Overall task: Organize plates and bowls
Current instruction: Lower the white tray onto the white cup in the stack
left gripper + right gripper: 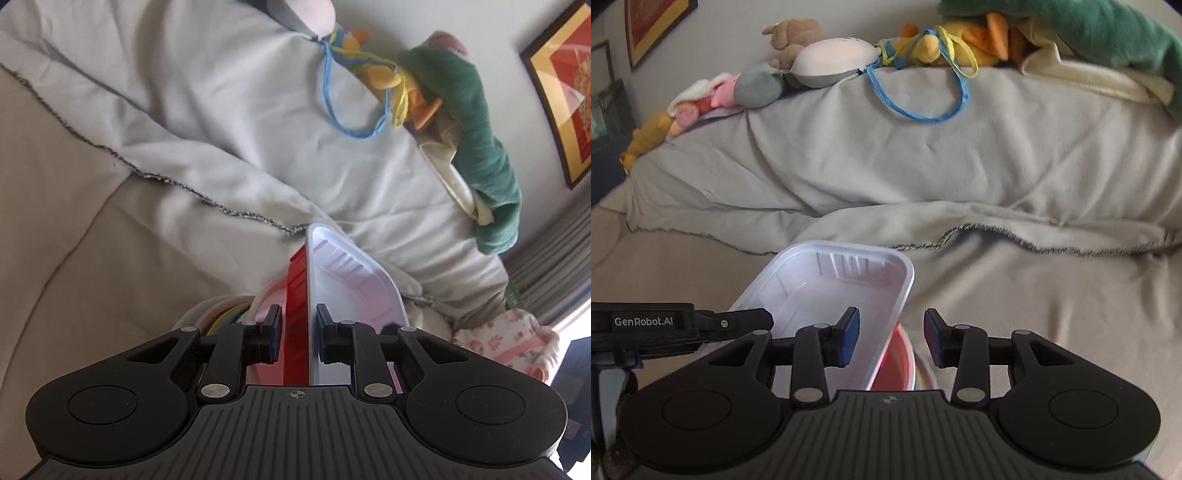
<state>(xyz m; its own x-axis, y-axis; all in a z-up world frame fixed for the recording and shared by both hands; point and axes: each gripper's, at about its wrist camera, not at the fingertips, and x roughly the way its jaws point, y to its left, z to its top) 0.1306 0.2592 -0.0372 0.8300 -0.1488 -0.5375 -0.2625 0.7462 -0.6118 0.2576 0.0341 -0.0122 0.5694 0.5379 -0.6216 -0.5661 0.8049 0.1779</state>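
Note:
A white rectangular plastic tray (351, 288) with a red outer side stands on edge in the left wrist view, and my left gripper (299, 332) is shut on its wall. In the right wrist view the same tray (831, 288) tilts over a stack of coloured bowls (905, 365), whose top bowl is red inside. The left gripper (764, 319) holds the tray's left rim there. My right gripper (891, 334) is open and straddles the tray's right rim, one finger inside and one outside, with neither pad pressing. The bowl stack (229, 317) peeks out to the left of the left gripper's fingers.
A grey blanket (923, 166) is draped over a beige sofa (92, 240). Plush toys (820, 59) line the sofa back, with a blue cord loop (923, 110) and a green plush (480, 129). A framed picture (565, 85) hangs on the wall.

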